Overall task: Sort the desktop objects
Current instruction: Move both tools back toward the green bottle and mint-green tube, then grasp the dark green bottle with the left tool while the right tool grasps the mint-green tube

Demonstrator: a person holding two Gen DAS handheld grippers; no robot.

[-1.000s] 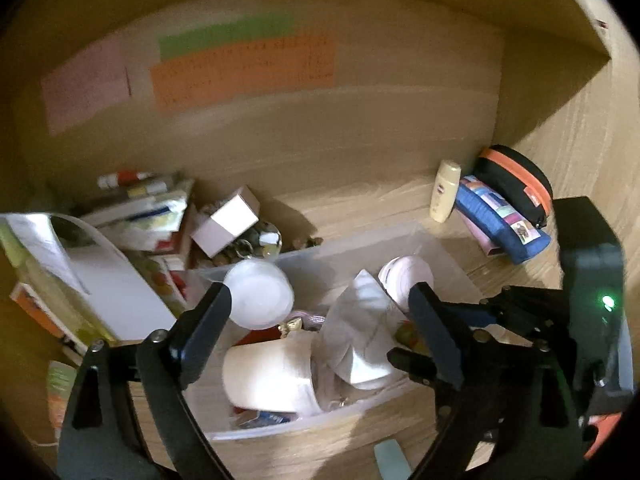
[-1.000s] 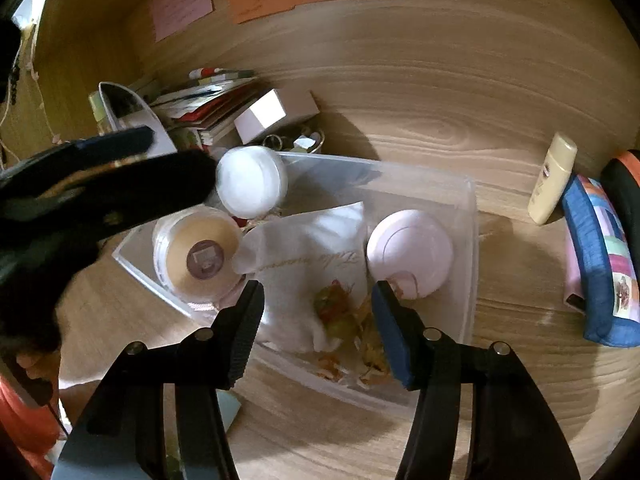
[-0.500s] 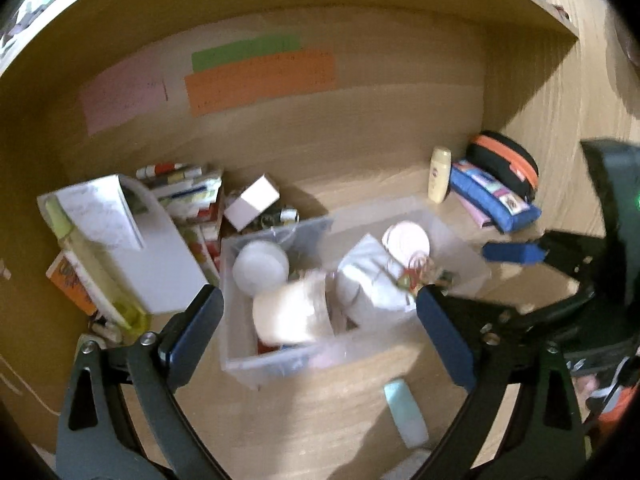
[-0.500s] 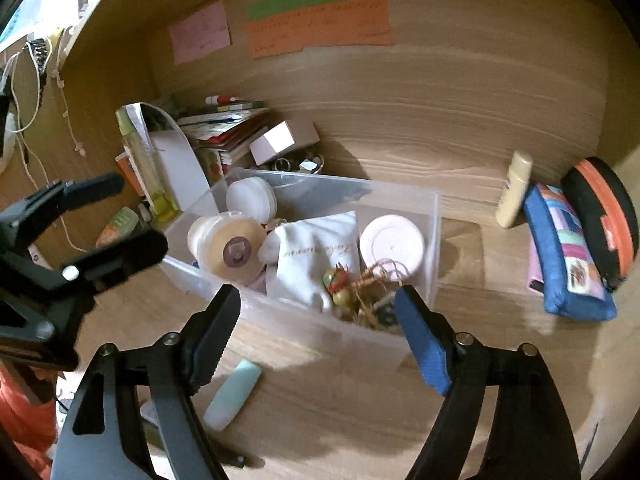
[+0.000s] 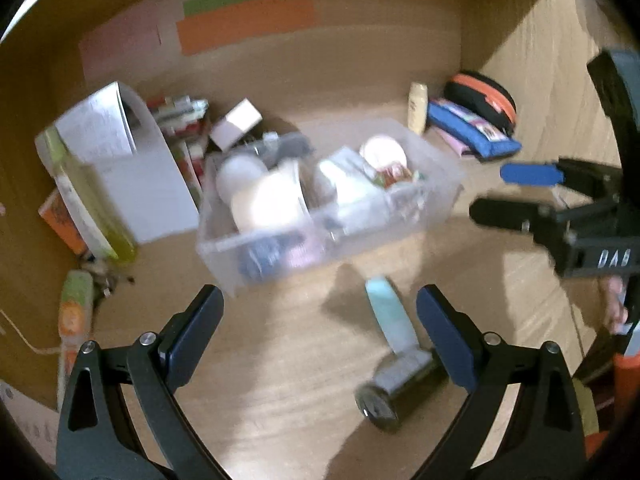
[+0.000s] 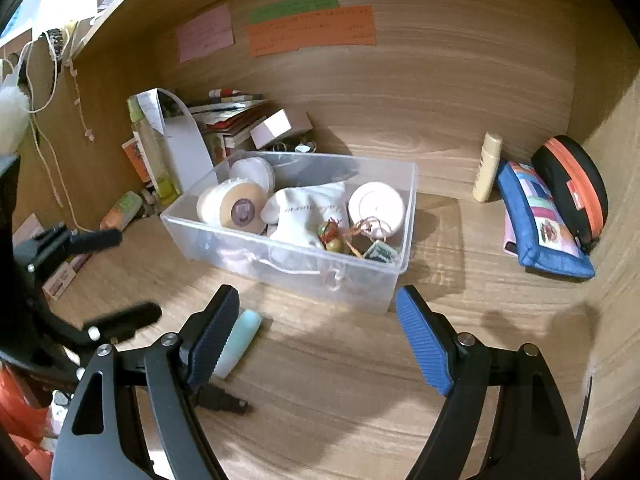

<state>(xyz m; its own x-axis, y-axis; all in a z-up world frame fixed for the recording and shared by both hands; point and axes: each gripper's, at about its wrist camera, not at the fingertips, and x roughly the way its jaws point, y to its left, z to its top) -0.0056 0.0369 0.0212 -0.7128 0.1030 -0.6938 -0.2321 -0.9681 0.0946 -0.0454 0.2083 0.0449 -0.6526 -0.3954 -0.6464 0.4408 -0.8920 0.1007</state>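
The clear plastic rectangular storage box (image 6: 362,280) sits mid-desk, holding a white round jar (image 6: 234,210), a white cloth pouch (image 6: 308,212), a pale pink round disc (image 6: 376,206) and small trinkets. At seven o'clock from it lies a mint-green tube (image 6: 240,342). The right gripper (image 6: 316,338) and left gripper (image 5: 320,326) are both spread wide, empty. Only the sharp right wrist view resolves the pouch's lettering; the blurred left one alone shows a dark cylinder (image 5: 396,390) touching the tube's end.

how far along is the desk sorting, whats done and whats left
Done: the clear bin already holds round tins, a white pouch and trinkets. In hand: nothing; the left gripper and the right gripper are both open and empty. Left: the pale teal tube on the desk, the cream bottle and the blue pouch.
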